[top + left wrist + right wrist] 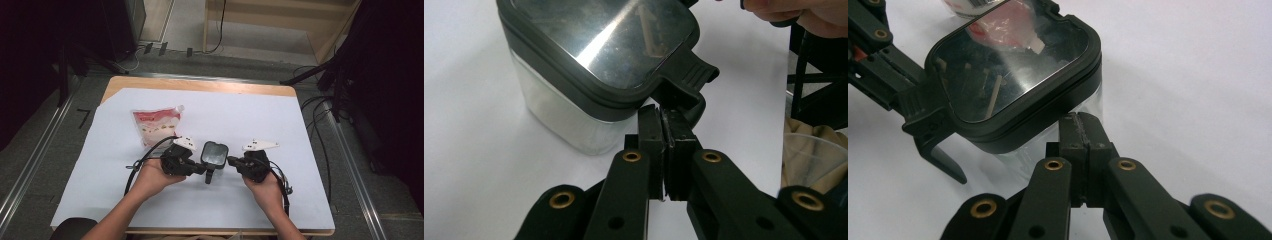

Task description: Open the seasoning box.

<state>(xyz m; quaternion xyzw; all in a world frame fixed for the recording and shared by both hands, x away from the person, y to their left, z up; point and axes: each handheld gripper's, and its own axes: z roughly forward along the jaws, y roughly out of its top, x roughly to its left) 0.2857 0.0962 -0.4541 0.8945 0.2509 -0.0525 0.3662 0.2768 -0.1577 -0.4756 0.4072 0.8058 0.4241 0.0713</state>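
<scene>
A clear square container [215, 154] with a dark-rimmed lid [609, 40] stands on the white table cover, between my two grippers. A black latch [689, 75] sticks out from one corner of the lid. My left gripper [665, 125] is shut, its tips pinching the lower part of that latch. In the right gripper view the latch [923, 115] hangs at the left of the lid [1013, 70]. My right gripper [1080, 125] is shut with nothing between its jaws, its tips against the clear wall just under the lid rim. In the high view the left gripper [202, 169] and right gripper [231, 161] flank the container.
A red and white spouted pouch [156, 125] lies flat behind and left of the container. The white cover [280, 120] spreads over the wooden table. Cables trail from both grippers. Dark stands and cables stand on the floor to the right [340, 85].
</scene>
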